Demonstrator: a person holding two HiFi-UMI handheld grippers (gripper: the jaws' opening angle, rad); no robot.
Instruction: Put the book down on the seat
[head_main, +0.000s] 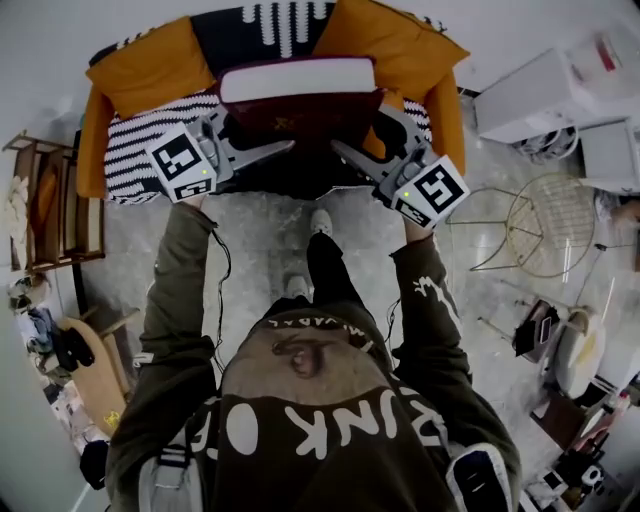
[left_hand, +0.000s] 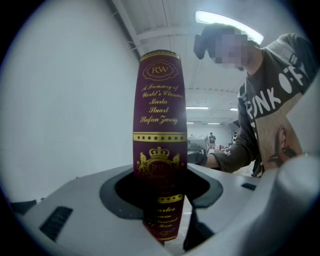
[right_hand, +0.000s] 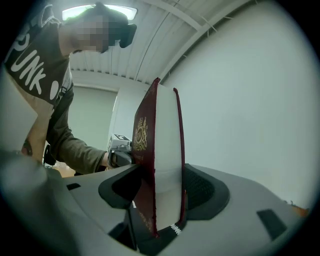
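Left claw (head_main: 272, 150), right claw (head_main: 352, 155), book (head_main: 300, 115) spine leftward

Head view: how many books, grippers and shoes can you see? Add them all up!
book: 1
grippers: 2 (left gripper, right gripper)
shoes: 2 (the other)
Total: 5
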